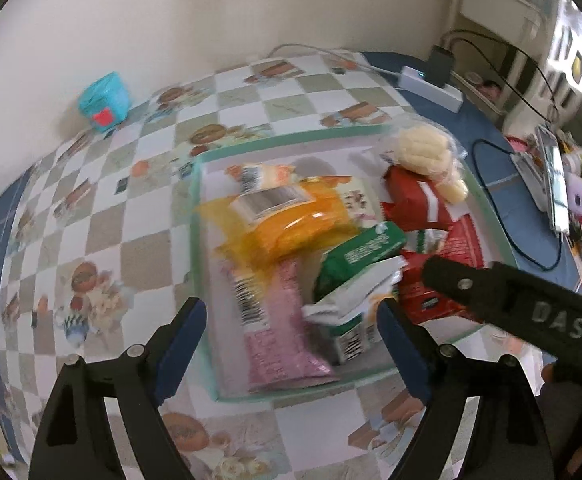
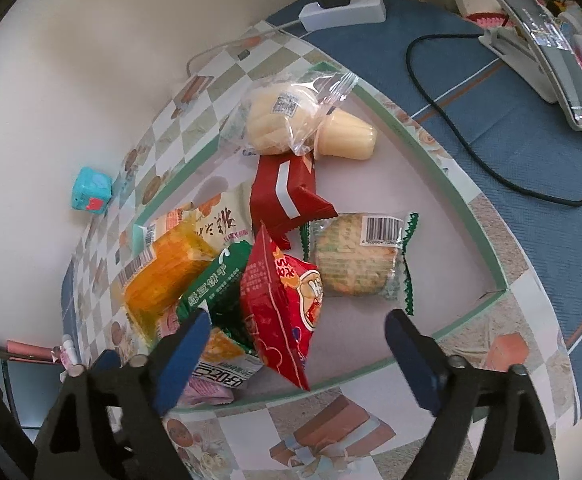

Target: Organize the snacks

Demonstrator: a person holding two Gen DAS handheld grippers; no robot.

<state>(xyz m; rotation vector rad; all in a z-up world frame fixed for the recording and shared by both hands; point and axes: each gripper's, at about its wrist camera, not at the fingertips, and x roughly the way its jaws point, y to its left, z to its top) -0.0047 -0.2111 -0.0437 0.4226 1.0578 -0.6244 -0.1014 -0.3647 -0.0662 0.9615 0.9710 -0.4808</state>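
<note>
**Black grippers with blue pads**

The left gripper (image 1: 291, 332) is made of black plastic. Its two fingers (image 1: 183, 340) have dark blue pads on the inside. Small round silver screws sit near where the fingers join the black frame. The right gripper (image 2: 297, 346) looks the same: black frame, blue pads, silver screws. In the left wrist view, its black finger has pale letters that read "DAS".
</note>
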